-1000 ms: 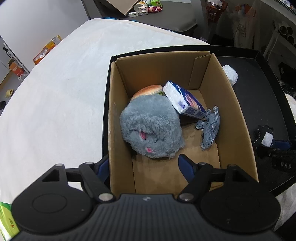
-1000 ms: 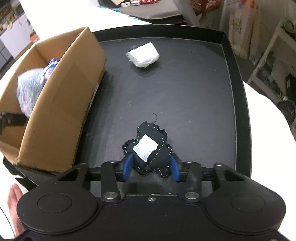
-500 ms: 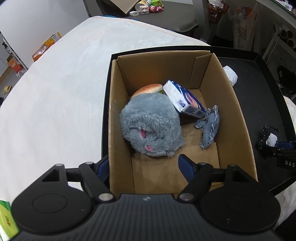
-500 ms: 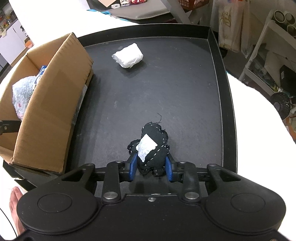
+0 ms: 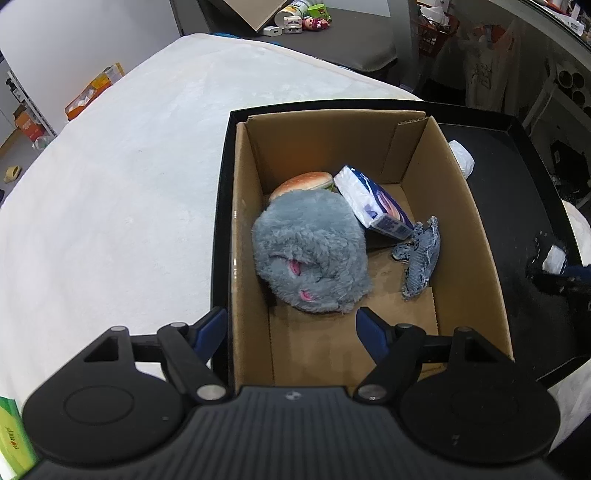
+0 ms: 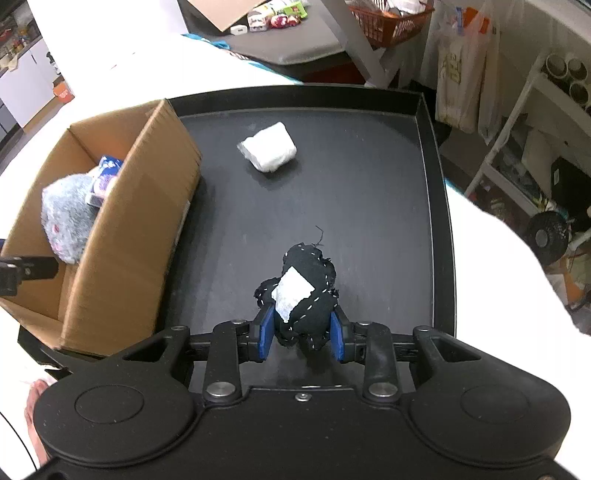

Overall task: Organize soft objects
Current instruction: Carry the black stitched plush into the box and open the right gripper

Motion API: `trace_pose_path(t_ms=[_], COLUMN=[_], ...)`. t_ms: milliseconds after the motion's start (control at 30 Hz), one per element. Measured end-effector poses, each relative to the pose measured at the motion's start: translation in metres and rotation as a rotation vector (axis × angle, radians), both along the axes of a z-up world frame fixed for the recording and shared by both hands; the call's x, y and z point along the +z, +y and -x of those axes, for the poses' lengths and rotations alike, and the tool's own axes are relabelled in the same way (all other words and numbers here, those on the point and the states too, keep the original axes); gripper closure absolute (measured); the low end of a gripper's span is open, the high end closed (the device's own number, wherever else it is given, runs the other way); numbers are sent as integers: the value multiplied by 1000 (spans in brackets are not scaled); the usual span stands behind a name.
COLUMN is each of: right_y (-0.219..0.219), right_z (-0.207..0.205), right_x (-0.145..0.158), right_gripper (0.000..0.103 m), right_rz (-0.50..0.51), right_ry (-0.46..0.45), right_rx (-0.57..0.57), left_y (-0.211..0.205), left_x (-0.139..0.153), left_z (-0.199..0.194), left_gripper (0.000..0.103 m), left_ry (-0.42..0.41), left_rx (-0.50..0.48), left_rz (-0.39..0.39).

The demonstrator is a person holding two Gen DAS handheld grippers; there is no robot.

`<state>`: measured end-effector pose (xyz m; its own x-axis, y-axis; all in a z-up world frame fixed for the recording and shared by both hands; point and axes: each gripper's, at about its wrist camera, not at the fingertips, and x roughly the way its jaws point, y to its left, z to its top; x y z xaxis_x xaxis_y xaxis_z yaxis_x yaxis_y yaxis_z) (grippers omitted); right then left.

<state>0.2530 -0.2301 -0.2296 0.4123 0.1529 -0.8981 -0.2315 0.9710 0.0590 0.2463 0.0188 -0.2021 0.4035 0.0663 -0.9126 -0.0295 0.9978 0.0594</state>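
Observation:
My right gripper (image 6: 301, 334) is shut on a black stitched fabric toy (image 6: 308, 284) with a white tag and holds it above the black tray (image 6: 432, 206). A white wrapped soft pack (image 6: 267, 151) lies on the tray farther back. The cardboard box (image 6: 147, 221) stands at the tray's left. In the left wrist view the box (image 5: 480, 258) holds a grey plush (image 5: 310, 254), a burger toy (image 5: 301, 182), a tissue pack (image 5: 373, 203) and a denim scrap (image 5: 421, 258). My left gripper (image 5: 291, 334) is open and empty, straddling the box's near left wall.
The tray sits on a white padded surface (image 5: 110, 203). A green box (image 5: 11, 435) is at the lower left. Shelves and bags (image 6: 517, 110) stand to the right, and a grey table with clutter (image 6: 273, 18) stands behind.
My right gripper closed on the black fabric toy and lifted it off the tray. The left gripper stayed open over the box.

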Motion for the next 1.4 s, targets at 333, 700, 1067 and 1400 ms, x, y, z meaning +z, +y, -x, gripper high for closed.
trace_pose_path(t_ms=[333,700,1067,1400], right_y=[8,17,39,61], right_z=[-1,6,11,15], right_x=[28,58,80,89], right_gripper=[72,72,72,72], right_rz=[-3,-11,-15,-8], right_ry=[-45,-106,-152,-168], right_rx=[5,15,41,73], left_y=[9,29,48,55], left_x=[10,15,7,-2], left_z=[8,22,36,41], left_gripper=[27,28,31,58], left_ry=[-18,-40,-54,-71], left_rx=[-9,5,25,42], left_rz=[23,66,96,148])
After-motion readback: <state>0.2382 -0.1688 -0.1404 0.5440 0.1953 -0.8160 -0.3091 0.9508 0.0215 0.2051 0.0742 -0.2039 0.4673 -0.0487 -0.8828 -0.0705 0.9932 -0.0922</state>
